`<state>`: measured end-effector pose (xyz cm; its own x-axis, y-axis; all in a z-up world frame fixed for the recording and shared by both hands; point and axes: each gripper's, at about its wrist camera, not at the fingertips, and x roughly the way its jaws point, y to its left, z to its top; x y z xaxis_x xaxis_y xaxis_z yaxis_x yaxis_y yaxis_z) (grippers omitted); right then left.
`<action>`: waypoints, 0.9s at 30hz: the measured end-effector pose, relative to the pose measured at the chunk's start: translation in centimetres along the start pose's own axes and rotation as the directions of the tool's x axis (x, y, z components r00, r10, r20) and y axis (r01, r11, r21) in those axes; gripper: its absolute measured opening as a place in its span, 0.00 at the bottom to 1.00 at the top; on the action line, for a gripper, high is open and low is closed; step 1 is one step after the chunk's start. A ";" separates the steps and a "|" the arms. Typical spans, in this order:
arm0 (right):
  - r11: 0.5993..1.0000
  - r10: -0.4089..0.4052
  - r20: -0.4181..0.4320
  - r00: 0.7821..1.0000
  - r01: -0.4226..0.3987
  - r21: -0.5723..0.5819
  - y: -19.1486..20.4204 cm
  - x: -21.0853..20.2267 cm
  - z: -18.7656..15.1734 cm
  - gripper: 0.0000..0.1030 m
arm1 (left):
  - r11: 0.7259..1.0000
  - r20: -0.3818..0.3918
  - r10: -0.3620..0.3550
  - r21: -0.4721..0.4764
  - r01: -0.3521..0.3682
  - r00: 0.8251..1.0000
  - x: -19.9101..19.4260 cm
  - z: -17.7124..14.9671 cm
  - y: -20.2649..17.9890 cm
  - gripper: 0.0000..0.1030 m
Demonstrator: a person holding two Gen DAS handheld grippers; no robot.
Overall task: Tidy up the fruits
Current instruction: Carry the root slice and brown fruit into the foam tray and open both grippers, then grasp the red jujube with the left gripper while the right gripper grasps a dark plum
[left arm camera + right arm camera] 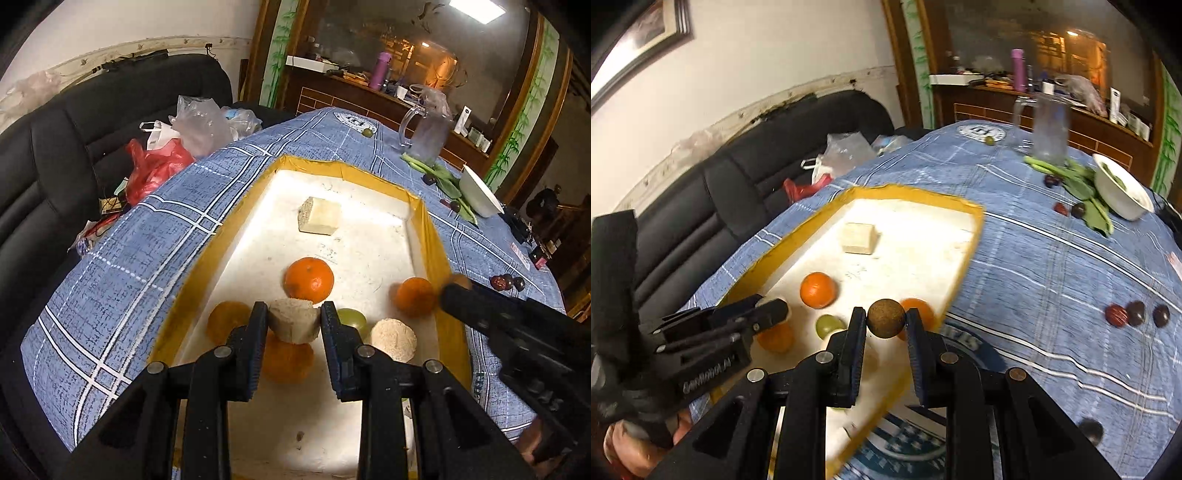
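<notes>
My left gripper is shut on a beige bread-like chunk, held above the white tray with the yellow rim. In the tray lie several oranges, a green grape, a round beige ball and a pale block. My right gripper is shut on a small brown round fruit above the tray's right rim. It reaches into the left wrist view from the right. The left gripper shows at the left of the right wrist view.
The tray sits on a blue plaid tablecloth. Dark red fruits lie loose on the cloth at right. A white bowl, green leaves and a glass jug stand at the back. A black sofa with plastic bags is left.
</notes>
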<state>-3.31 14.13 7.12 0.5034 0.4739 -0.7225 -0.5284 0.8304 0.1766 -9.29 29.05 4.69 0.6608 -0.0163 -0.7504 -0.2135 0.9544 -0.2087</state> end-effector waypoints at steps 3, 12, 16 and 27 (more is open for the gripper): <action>0.999 -0.026 -0.014 1.000 0.025 -0.039 1.0 1.6 0.7 0.24 | 1.000 -0.005 -0.020 -0.015 0.020 1.000 0.0 -0.1 0.1 0.29; 0.999 0.006 0.002 1.000 -0.006 0.038 -0.5 1.5 1.8 0.43 | 0.998 0.015 -0.052 -0.040 0.052 0.999 -1.4 0.2 0.3 0.48; 0.996 -0.020 0.040 0.999 0.016 0.091 -3.0 -1.3 1.1 0.43 | 0.997 0.031 -0.078 -0.019 0.078 0.996 -2.3 0.4 -1.1 0.53; 0.939 -0.228 0.070 0.971 0.200 0.281 -15.8 -10.3 -3.8 0.43 | 0.978 0.035 -0.165 0.136 0.159 0.986 -4.7 -0.4 -8.2 0.58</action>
<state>-2.79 -4.95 9.19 0.6571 0.2914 -0.6952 -0.2028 0.9566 0.2093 -10.94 21.20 9.61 0.7116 -0.1633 -0.6834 -0.0058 0.9712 -0.2381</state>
